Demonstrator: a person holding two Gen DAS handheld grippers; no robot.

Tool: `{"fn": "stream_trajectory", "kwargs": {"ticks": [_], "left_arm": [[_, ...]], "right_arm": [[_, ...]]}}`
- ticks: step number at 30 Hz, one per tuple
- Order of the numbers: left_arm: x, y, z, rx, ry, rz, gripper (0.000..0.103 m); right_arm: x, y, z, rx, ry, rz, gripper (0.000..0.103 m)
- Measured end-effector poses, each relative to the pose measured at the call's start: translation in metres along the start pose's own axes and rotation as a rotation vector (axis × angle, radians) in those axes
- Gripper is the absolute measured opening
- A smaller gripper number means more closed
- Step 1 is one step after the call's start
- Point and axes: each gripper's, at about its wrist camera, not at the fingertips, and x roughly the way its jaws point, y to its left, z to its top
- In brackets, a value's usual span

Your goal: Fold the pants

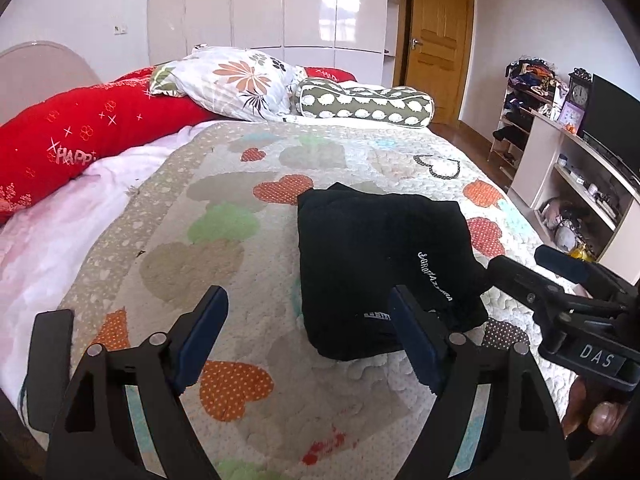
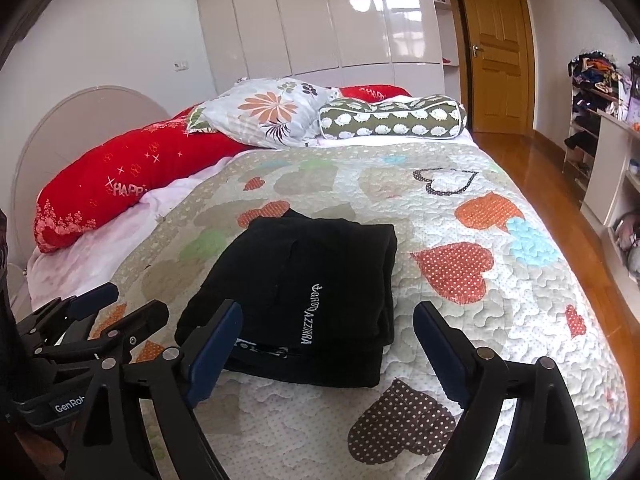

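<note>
The black pants [image 2: 304,300] were left folded on the quilt [image 2: 500,320], so both the left gripper [image 1: 308,336] and the right gripper [image 2: 328,348] were held wide and empty.

The quilt [image 2: 500,300] lies bare around the folded pants [image 2: 312,292] up to the right bed edge; pillows [image 2: 272,114] block the head end.

My right gripper [image 2: 328,344] hangs with its jaws spread wide and nothing between them, above the near edge of the black pants [image 2: 304,292], which lie folded on the heart-patterned quilt [image 2: 460,200]. My left gripper [image 2: 120,304] sits at lower left, beside the pants, its blue-padded fingers apart.
</note>
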Motion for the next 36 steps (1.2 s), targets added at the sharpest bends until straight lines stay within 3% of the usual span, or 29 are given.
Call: {"fn": "stream_trajectory", "kwargs": {"ticks": [36], "left_arm": [[-0.0096,-0.0034,-0.0016,0.014,-0.022,0.04,0.083]], "right_arm": [[0.0007,0.0006,-0.0064,-0.005,0.028,0.011,0.089]]}}
